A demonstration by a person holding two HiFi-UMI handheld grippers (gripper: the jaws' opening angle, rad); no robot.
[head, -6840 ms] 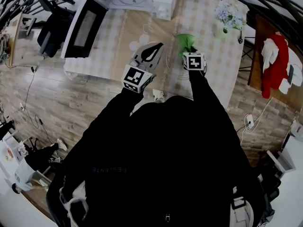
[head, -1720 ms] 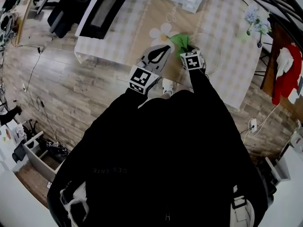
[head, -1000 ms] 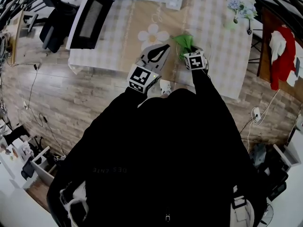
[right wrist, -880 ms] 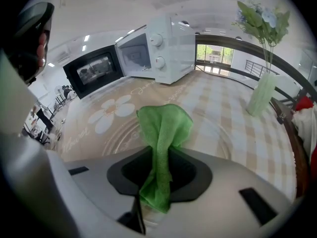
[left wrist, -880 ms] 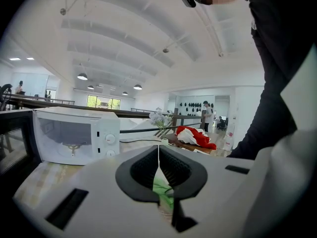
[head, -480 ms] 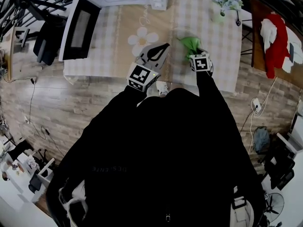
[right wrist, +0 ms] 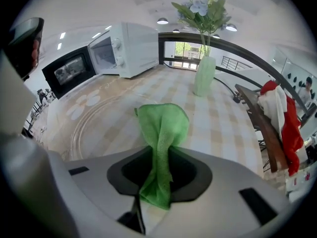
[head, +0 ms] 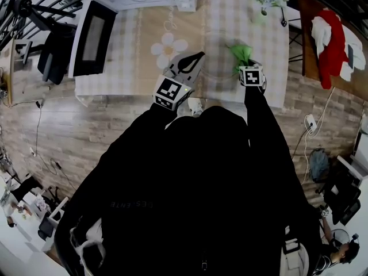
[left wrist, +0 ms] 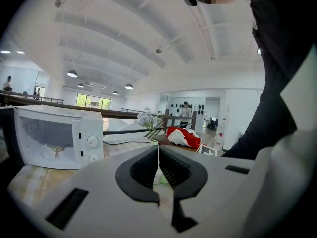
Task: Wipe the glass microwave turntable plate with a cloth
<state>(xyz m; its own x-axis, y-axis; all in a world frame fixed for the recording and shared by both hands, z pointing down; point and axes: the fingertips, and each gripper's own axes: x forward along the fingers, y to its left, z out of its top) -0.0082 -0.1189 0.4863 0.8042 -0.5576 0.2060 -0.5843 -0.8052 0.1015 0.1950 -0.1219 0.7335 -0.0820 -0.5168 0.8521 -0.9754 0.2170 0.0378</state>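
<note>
Glass turntable plate (right wrist: 94,120), just one, lies flat on the checked table (right wrist: 223,133), on the near side of the one white microwave (right wrist: 131,46), whose door stands open. The right gripper (right wrist: 157,157) is clamped on the single green cloth (right wrist: 162,125), which is bunched over the plate's right part. The left gripper (left wrist: 158,152), jaws pressed together on nothing, sits left of the plate. One flower vase (right wrist: 203,76) stands far right.
</note>
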